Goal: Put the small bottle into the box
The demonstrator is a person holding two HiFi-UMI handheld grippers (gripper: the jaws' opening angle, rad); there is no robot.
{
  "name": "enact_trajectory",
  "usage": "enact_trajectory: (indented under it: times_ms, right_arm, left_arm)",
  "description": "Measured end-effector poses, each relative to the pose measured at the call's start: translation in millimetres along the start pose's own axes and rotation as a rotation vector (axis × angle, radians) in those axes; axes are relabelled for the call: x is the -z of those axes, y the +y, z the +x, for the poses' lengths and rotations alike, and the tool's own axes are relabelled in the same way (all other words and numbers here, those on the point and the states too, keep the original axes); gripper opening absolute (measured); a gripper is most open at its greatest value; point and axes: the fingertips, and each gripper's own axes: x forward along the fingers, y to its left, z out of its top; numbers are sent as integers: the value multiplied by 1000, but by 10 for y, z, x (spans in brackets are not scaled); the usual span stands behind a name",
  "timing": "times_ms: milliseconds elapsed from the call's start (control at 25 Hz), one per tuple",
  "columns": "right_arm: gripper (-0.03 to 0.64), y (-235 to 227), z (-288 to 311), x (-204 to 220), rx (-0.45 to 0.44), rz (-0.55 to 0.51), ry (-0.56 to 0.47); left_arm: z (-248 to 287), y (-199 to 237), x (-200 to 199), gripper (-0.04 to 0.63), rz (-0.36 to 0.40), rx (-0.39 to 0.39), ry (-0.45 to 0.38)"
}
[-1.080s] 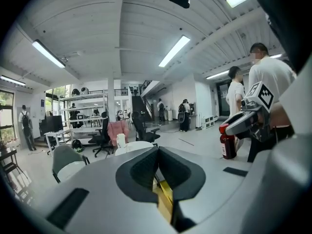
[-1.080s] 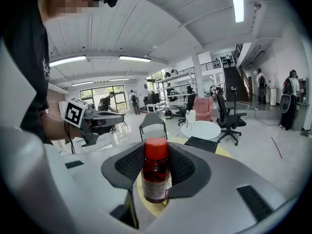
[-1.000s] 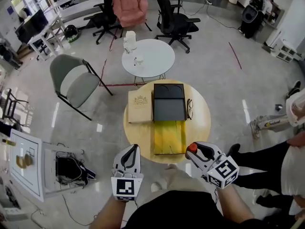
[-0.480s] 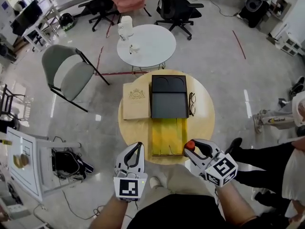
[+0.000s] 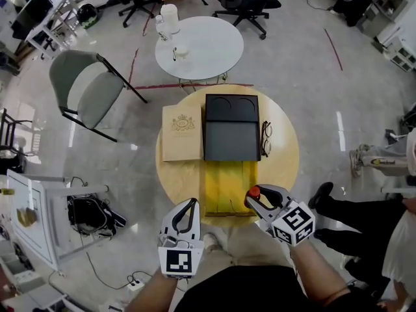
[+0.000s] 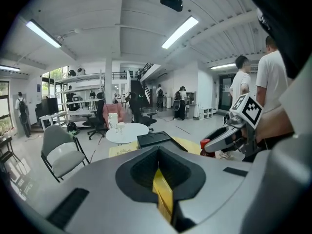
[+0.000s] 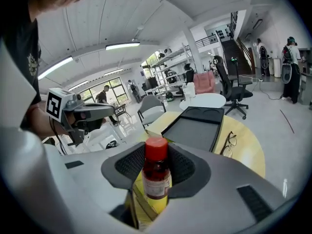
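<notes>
The small bottle (image 7: 156, 174), dark red with a red cap (image 5: 253, 192), stands upright between the jaws of my right gripper (image 5: 255, 199), which is shut on it. The bottle hangs at the front right corner of the open box with yellow lining (image 5: 229, 186), at the near edge of the round wooden table (image 5: 283, 168). A black tray-like part (image 5: 231, 127) adjoins the box on its far side. My left gripper (image 5: 189, 205) is shut and holds nothing, just off the table's near edge, left of the box. The left gripper view shows the right gripper (image 6: 219, 139) with the bottle (image 6: 206, 146).
A beige flat box (image 5: 182, 142) lies left of the black tray and a pair of glasses (image 5: 265, 139) right of it. Beyond stand a white round table (image 5: 200, 47) and a grey folding chair (image 5: 84, 90). A person's legs (image 5: 364, 213) are at the right.
My right gripper has carried the bottle slightly left and forward, up to the box's front right corner. The left gripper has kept its place near the table's edge.
</notes>
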Motion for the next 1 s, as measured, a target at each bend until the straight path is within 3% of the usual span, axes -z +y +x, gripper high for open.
enact_trajectory:
  times_ms: [520, 1000]
  right_arm:
    - [155, -561, 589, 462, 41, -20, 133]
    - [149, -459, 604, 505, 93, -110, 147]
  left_arm:
    - [387, -6, 152, 18, -26, -10, 52]
    - [94, -12, 20, 18, 11, -14, 14]
